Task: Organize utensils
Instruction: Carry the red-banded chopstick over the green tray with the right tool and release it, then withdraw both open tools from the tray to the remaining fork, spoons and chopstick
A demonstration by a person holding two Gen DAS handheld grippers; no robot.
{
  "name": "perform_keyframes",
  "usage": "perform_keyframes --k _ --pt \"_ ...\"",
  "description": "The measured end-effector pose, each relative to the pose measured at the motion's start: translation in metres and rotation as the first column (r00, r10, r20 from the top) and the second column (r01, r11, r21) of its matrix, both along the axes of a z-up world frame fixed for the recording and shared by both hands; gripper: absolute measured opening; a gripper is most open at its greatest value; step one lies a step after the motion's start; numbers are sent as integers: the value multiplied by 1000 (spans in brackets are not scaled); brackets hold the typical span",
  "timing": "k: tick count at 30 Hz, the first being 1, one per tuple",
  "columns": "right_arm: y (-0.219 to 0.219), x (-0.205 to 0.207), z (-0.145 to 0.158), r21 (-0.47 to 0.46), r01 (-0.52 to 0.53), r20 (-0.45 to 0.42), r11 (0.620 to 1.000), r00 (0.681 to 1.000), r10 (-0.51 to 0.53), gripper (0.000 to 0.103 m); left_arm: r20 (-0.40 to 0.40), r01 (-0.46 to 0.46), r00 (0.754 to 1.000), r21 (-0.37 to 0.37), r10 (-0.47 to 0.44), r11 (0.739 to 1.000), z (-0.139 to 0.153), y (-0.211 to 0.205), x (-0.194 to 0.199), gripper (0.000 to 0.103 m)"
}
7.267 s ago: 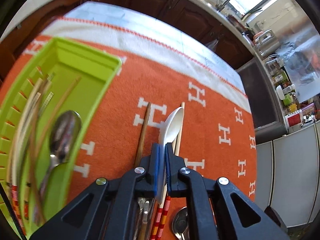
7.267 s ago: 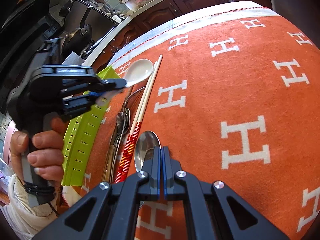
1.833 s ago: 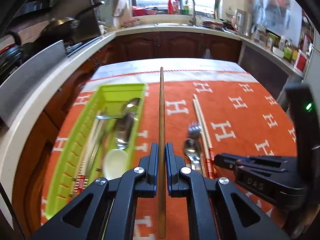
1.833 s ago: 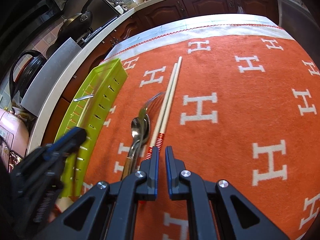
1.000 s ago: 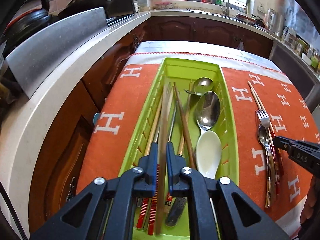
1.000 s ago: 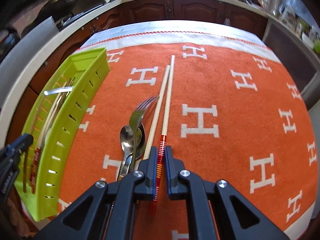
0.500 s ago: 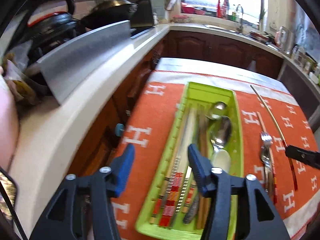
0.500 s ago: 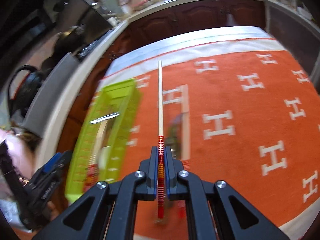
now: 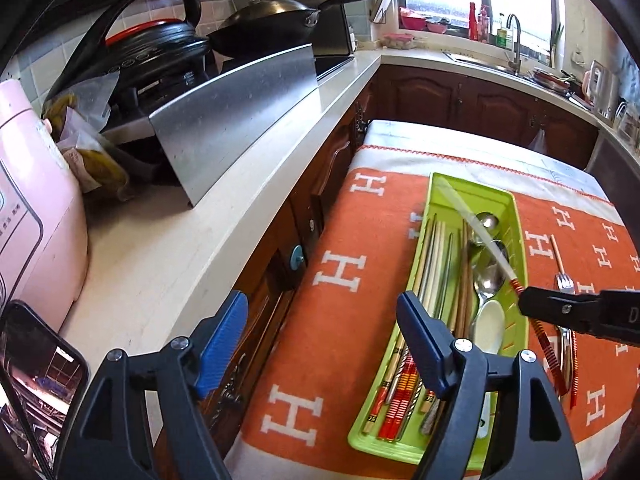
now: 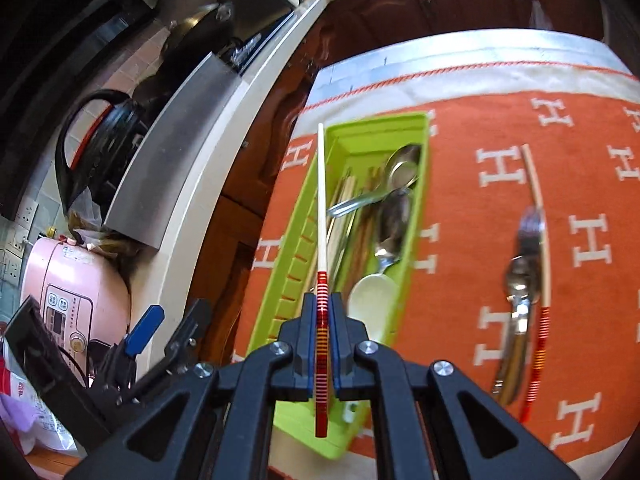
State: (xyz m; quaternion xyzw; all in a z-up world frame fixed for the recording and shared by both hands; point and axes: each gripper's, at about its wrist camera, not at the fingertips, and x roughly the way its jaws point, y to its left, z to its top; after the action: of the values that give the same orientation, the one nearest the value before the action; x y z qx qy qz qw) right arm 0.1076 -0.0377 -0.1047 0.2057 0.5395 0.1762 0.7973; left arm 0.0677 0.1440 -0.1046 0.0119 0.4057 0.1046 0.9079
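Lifted chopstick [image 10: 321, 200], now over tray [image 10: 416, 216]

Left gripper [image 9: 320, 336] up close: matte black angular arms, each finger faced with a ribbed blue pad [image 9: 221, 342], a silver screw head at every pivot. Right gripper [image 10: 322, 344] is the same build, black frame with triangular cut-outs behind the claw, thin blue liners inside the fingertips, four bright screws across the linkage. White lettering starting with D marks its side in the left view.

place: home kitchen | cues: wok [image 9: 276, 16], sink tap [image 9: 514, 36], wooden cabinets [image 9: 460, 96]
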Motion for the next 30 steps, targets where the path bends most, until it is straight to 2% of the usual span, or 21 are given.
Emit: perform_keyframes --k 4,6,16,24,30 --pt "15 0 -11 -17 -76 -64 997 995 74 9 -6 -3 1000 -2 3 1000 -1 0 -1 75" --pt "16 -2 -13 -27 -78 -70 997 995 76 9 -6 1 1000 -1 -1 1000 0 -1 -2 75" --pt "-5 -10 5 5 -74 1 997 997 74 9 -28 42 999 15 -41 999 -4 -20 -1 75" --pt "-32 -16 15 -61 -47 66 997 997 51 9 -29 83 996 12 -82 997 1 -35 -6 75" --pt "-77 -24 15 -99 30 95 995 995 -21 9 -53 172 983 -44 -174 984 -2 -62 -7 75"
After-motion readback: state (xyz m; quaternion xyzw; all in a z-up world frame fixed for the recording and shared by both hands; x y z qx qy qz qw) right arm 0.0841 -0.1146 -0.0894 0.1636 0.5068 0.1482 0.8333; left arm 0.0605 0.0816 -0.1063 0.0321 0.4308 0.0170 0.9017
